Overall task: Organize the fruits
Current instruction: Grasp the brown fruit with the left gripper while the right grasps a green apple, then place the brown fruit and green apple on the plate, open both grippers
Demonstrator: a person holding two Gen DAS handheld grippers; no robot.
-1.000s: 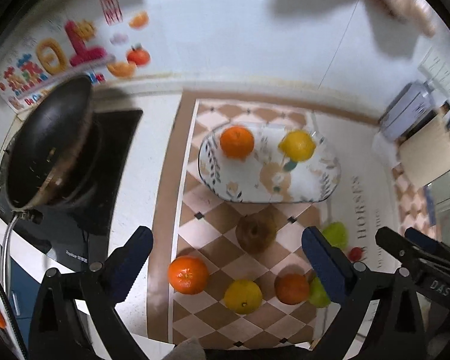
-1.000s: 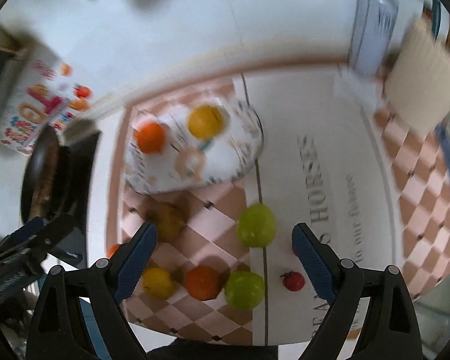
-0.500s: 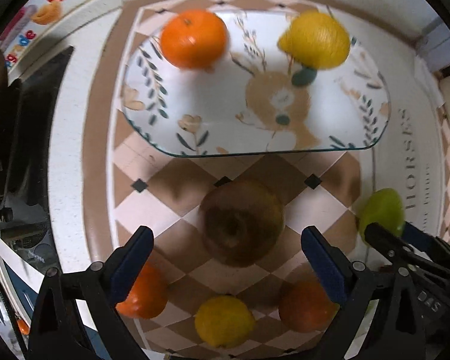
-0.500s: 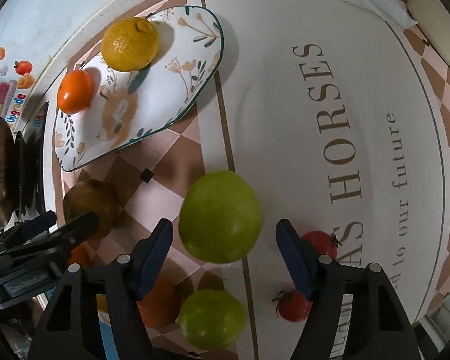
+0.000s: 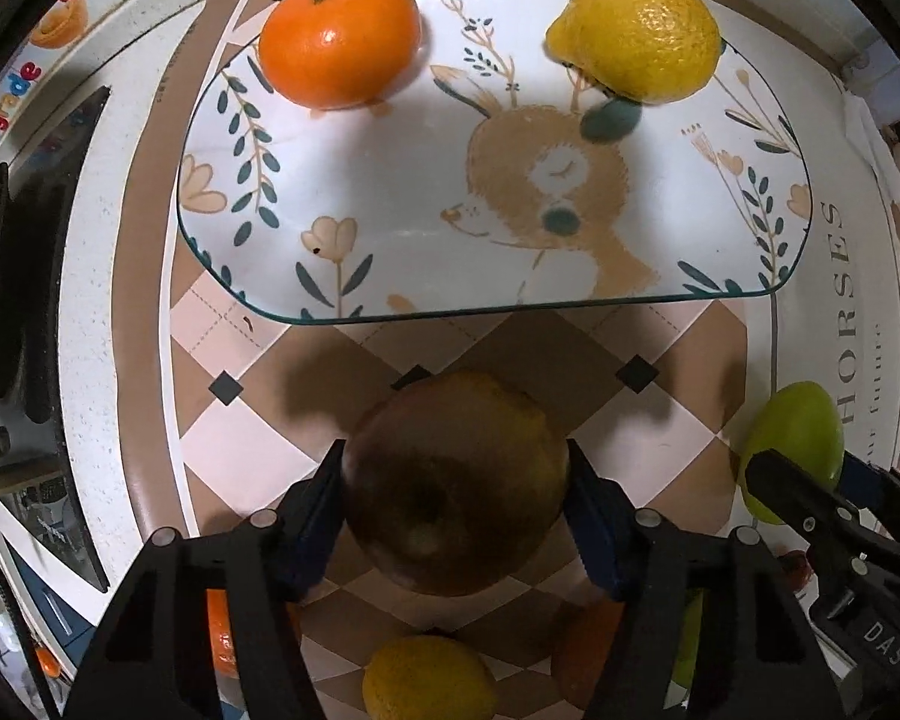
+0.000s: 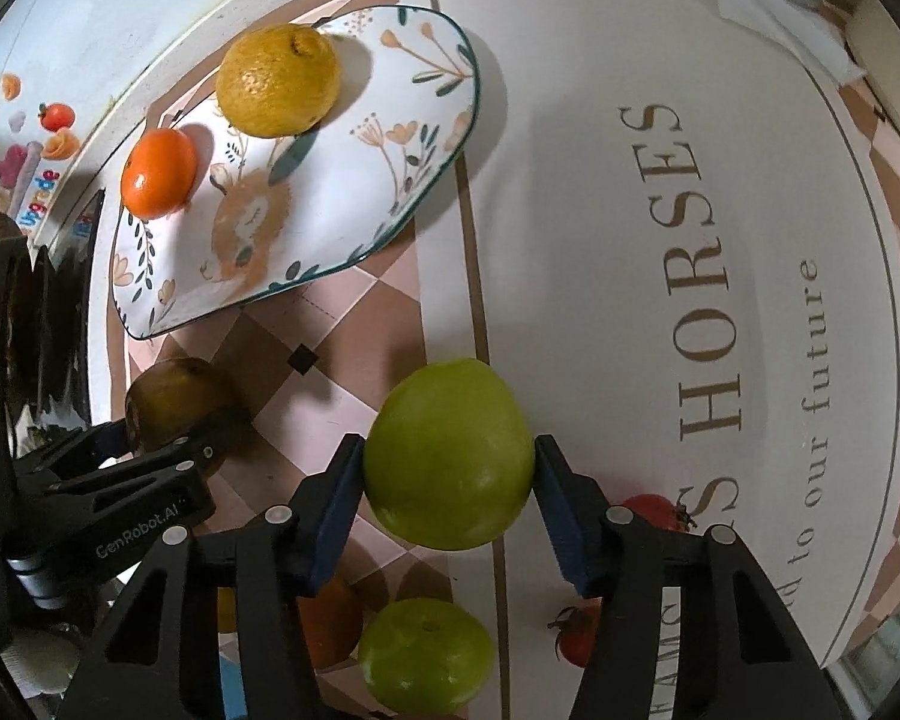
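Fruits are lying on a checked mat on the bench. Left wrist view: the left gripper (image 5: 455, 495) is closing its jaws on a brown fruit (image 5: 455, 480), pads touching both sides. An orange (image 5: 339, 36) and lemon (image 5: 636, 33) are sitting on the plate (image 5: 390, 204); fruits below are half hidden by the fingers.

Right wrist view: the right gripper (image 6: 450, 498) is closing its jaws on a green apple (image 6: 450, 456), pads pressing. A second apple (image 6: 423, 654) and tomatoes (image 6: 648, 507) are partly covered.
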